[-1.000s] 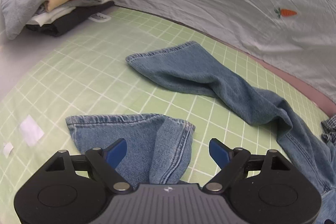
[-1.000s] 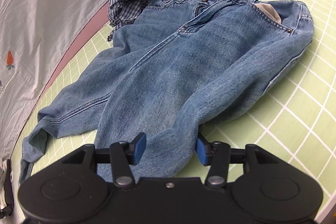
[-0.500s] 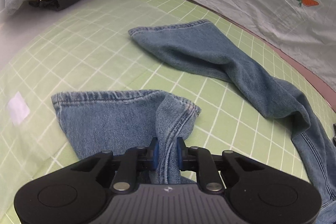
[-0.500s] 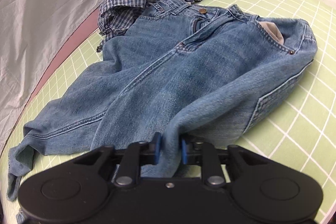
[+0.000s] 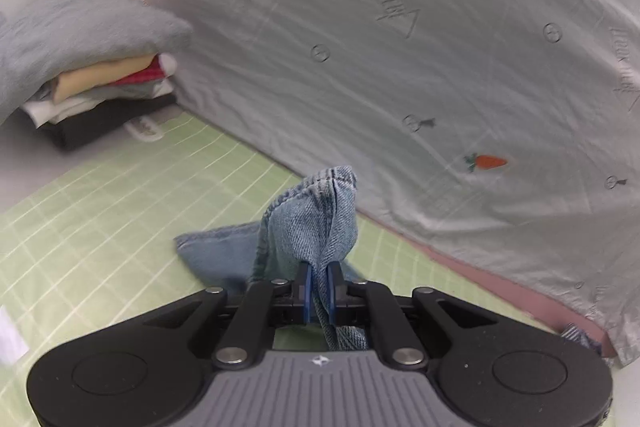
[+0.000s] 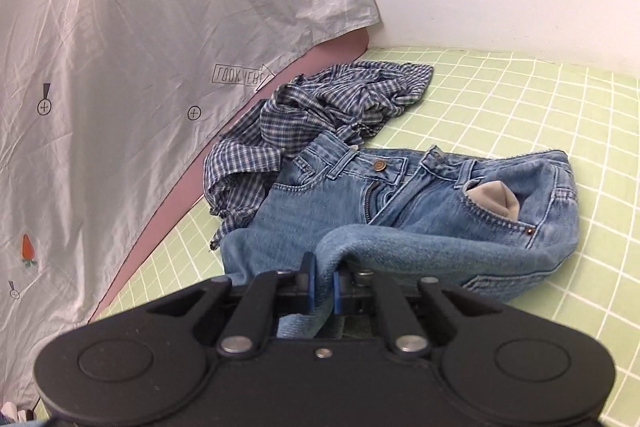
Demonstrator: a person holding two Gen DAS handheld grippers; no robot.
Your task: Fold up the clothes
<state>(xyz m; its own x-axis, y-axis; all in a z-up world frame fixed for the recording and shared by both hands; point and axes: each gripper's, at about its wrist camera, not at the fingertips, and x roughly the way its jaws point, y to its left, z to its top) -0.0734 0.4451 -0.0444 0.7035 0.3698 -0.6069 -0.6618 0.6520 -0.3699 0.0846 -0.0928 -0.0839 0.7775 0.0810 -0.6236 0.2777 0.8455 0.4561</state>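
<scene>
A pair of blue jeans (image 6: pixel 440 195) lies on the green grid mat (image 6: pixel 520 99), waistband and brass button facing up, a grey pocket lining poking out. My right gripper (image 6: pixel 321 279) is closing its jaws on a fold of denim along the jeans' side, and the pads press the cloth. In the left wrist view my left gripper (image 5: pixel 319 275) is also closing, pinched on a leg end (image 5: pixel 316 211) whose hem stands up above the fingers. The other leg (image 5: pixel 216 247) rests on the mat behind it.
A crumpled blue checked shirt (image 6: pixel 328 107) lies beyond the waistband. A stack of folded clothes (image 5: pixel 92 75) sits at the far left. A grey sheet with carrot prints (image 5: pixel 400 47) hangs along the mat's far edge. A white tag (image 5: pixel 12 339) lies on the mat.
Both grippers went from open around denim to pinched on it, then rose and tipped up. The leg end and the jeans' side fold lifted off the mat with them.
</scene>
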